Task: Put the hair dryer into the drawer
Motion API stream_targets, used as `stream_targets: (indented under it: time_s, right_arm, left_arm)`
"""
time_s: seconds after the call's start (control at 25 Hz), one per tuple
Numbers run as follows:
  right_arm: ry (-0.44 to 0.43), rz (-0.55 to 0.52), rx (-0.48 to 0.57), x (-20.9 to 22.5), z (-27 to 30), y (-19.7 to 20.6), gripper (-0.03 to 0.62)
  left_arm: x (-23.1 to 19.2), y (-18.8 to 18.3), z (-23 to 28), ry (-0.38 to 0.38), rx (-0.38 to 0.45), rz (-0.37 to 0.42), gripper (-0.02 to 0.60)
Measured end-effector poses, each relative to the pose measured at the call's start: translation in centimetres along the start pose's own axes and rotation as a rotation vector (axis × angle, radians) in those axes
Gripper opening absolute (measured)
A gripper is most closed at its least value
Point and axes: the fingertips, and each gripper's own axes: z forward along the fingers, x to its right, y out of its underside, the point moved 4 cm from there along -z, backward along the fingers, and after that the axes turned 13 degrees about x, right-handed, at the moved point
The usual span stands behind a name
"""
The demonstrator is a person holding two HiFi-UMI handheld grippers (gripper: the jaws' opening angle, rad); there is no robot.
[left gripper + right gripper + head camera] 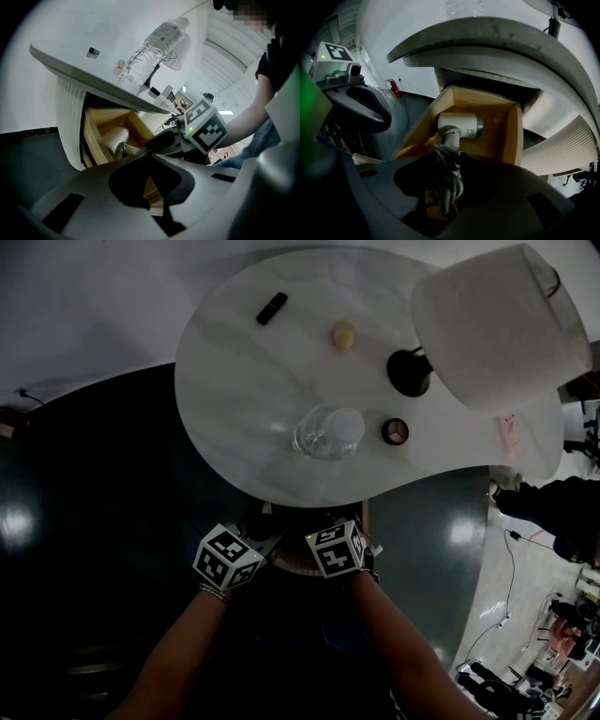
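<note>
The white hair dryer point(459, 125) lies in the open wooden drawer point(506, 140) under the tabletop, its head toward the back wall. Its handle and bundled cord point(449, 180) run back between my right gripper's point(447, 161) jaws, which are shut on them. In the left gripper view the dryer point(115, 138) shows inside the drawer point(96, 126). My left gripper point(150, 157) sits at the drawer's near wall with wood showing between its jaws; whether they press on it is unclear. In the head view both grippers, left point(246, 549) and right point(349, 542), sit at the table's near edge over the drawer point(286, 563).
The white table point(244, 390) carries a water bottle point(328, 432), a lamp point(502, 324), a black stick-shaped object point(272, 307), a small cream knob point(343, 336) and a black ring point(395, 431). A ribbed white pedestal point(68, 122) holds the drawer. A person point(276, 61) stands close by.
</note>
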Motion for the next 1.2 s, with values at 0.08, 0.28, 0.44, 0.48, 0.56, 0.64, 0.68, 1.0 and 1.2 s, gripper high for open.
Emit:
stream_targets:
  time_s: [0.08,0.28,0.44,0.48,0.56,0.64,0.68,1.0,1.2]
  right_arm:
    - [-0.009,0.012,0.001,-0.1,0.0,-0.1,0.169]
    - [-0.006,0.049,0.021,-0.9,-1.0,-1.3,0.132]
    - [-0.007,0.086,0.046,-0.6,-1.8,-1.4,0.120]
    - [-0.005,0.092,0.049,-0.5,-2.0,-1.4,0.120]
    - [0.003,0.093,0.060,-0.3,-2.4,-1.6,0.118]
    - [0.010,0.094,0.069,-0.3,-3.0,-1.9,0.112]
    - [0.010,0.098,0.072,-0.2,-3.3,-1.9,0.110]
    - [0.047,0.124,0.139,1.1,-6.7,-2.9,0.071]
    - [0.030,0.113,0.186,0.6,-8.8,-4.7,0.054]
  left_arm:
    - [0.1,0.0,-0.3,0.006,-0.002,0.007,0.008]
    - [-0.5,-0.1,-1.4,0.007,0.000,0.019,0.008]
    - [-0.4,-0.1,-1.2,0.005,-0.001,0.024,0.008]
    - [-0.3,-0.2,-1.2,0.006,0.001,0.024,0.008]
    - [-0.3,-0.4,-1.4,0.005,0.007,0.026,0.008]
    - [-0.2,-0.6,-1.7,0.004,0.011,0.029,0.008]
    - [-0.2,-0.7,-1.9,0.002,0.011,0.030,0.008]
    - [0.9,-2.2,-3.5,-0.011,0.052,0.036,0.008]
    - [1.6,-3.7,-4.8,-0.021,0.102,0.048,0.008]
